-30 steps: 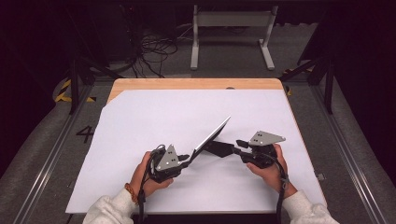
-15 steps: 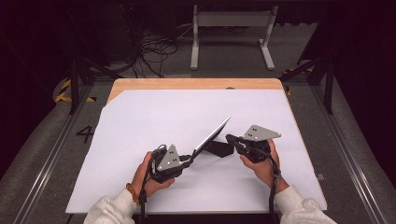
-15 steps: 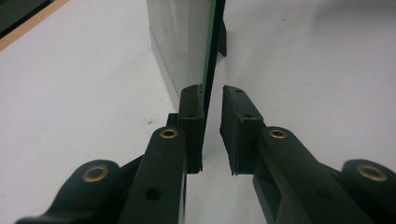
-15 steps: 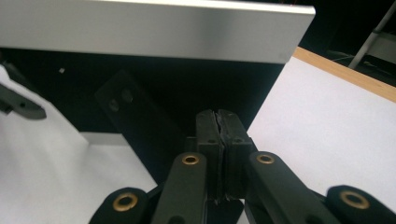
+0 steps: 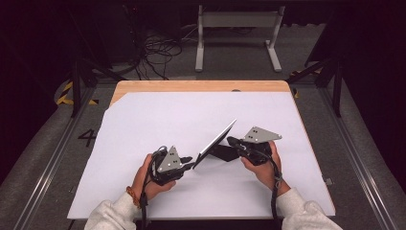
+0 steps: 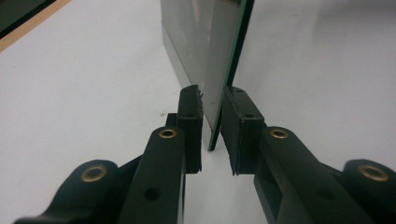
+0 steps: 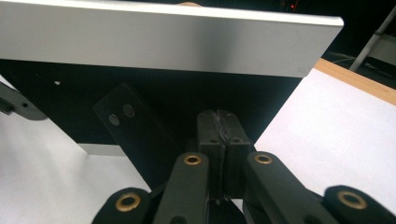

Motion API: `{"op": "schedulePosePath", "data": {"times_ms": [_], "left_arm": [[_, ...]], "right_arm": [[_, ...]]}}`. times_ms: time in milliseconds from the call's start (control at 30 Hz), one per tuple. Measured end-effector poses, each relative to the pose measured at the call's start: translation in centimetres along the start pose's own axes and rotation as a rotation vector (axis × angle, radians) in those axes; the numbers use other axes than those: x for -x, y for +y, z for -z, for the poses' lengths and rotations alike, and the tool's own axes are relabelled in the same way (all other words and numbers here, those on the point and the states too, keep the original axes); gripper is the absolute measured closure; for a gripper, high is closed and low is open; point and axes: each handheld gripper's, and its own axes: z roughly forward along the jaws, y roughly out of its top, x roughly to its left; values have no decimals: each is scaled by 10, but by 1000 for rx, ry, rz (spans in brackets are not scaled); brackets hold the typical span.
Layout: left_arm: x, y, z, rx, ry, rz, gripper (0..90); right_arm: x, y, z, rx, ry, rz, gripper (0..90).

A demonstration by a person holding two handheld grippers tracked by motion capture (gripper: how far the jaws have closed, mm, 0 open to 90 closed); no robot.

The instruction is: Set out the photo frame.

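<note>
A thin flat frame with a silver face and a black back stands tilted on its edge on the white sheet. My left gripper holds the frame's lower near corner. In the left gripper view the two jaws of that left gripper clamp the panel's edge. My right gripper is behind the frame, shut, with nothing seen between its jaws. Seen in the right gripper view, the tips of that right gripper meet the black back beside the folding prop leg, under the silver rim.
The white sheet covers a wooden table whose bare edge shows at the far side. Beyond it lie floor cables and a white metal stand. Metal rails run along both sides of the table.
My right gripper has moved a little to the left, closer in behind the frame. The left gripper and the frame have stayed where they were.
</note>
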Motion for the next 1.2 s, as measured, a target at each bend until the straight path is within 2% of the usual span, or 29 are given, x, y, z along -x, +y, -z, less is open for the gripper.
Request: {"op": "schedulePosePath", "data": {"times_ms": [233,333,467,633,667,867,1200], "left_arm": [[-3,-2,-1,14,-23,28,760],[-4,-2,-2,24,-49,39,763],[1,2,-6,30,-73,13,757],[5,6,-10,28,-88,-1,753],[6,7,-11,26,-89,-7,753],[10,10,-14,29,-94,-15,756],[13,12,-17,37,-114,-14,788]], "right_arm": [[1,0,-3,1,9,-5,888],[0,1,-5,-1,9,8,884],[1,1,-4,2,4,12,884],[2,1,-4,5,7,8,868],[0,1,-4,4,6,22,868],[-1,3,-3,12,8,35,878],[2,2,-3,20,24,23,897]]}}
